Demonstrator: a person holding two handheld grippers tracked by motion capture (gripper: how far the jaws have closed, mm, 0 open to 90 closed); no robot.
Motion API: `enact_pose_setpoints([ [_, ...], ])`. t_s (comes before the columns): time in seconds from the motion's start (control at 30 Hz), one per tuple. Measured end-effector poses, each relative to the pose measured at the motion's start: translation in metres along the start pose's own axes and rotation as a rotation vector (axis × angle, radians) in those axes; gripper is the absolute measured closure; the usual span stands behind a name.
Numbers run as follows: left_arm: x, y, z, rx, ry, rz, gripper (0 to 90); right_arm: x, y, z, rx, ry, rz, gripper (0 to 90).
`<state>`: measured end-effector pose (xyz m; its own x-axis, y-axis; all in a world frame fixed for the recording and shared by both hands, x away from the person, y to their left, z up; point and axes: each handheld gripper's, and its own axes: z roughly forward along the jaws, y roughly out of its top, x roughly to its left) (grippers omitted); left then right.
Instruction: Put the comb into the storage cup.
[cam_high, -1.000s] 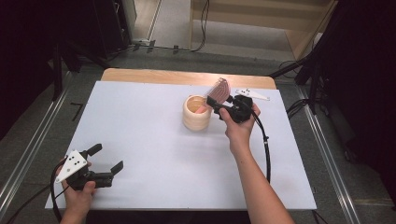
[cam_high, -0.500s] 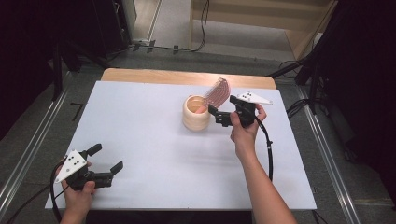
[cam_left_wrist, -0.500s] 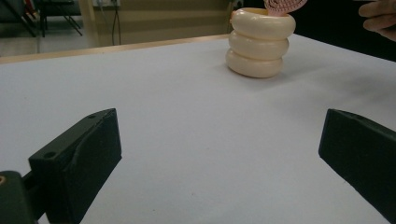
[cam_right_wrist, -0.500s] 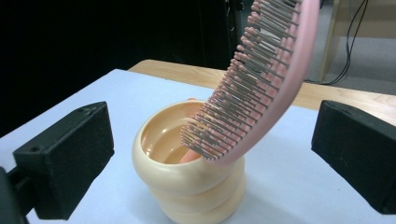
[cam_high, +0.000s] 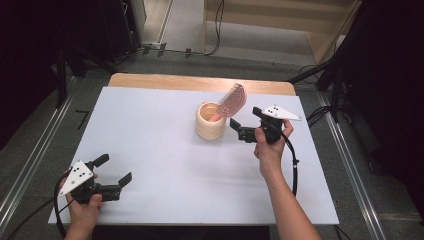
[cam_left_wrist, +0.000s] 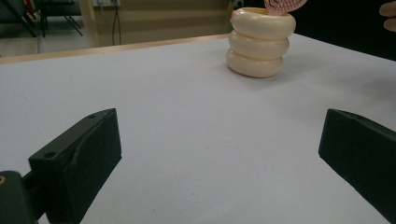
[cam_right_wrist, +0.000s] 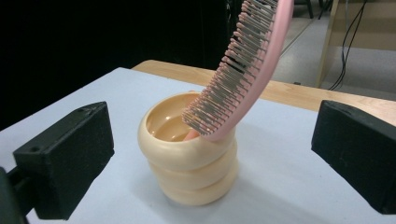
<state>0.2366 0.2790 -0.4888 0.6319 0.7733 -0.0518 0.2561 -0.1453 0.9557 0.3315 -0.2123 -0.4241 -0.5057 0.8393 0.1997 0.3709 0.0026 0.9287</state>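
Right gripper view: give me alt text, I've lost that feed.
A pink hairbrush stands handle-down in a cream ribbed cup, leaning over its rim, bristles facing the camera. The right gripper is open, jaws apart on either side of the cup, touching nothing.

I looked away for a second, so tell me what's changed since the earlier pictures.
The right gripper has backed away from the brush toward the person's right, and its jaws now stand open, apart from the cup. The brush leans in the cup, handle down, as before. The left gripper stayed open at the near left of the table.
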Motion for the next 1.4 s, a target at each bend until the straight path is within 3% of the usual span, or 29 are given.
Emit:
enact_pose_setpoints([
  [0.57, -0.001, 0.0, 0.0, 0.003, 0.002, 0.005, 0.0, -0.008, -0.02, -0.026, 0.0, -0.027, -0.03, 0.0],
  [1.4, -0.001, 0.0, 0.0, 0.005, 0.001, 0.01, 0.0, -0.025, -0.049, -0.079, -0.018, -0.079, -0.059, 0.0],
])
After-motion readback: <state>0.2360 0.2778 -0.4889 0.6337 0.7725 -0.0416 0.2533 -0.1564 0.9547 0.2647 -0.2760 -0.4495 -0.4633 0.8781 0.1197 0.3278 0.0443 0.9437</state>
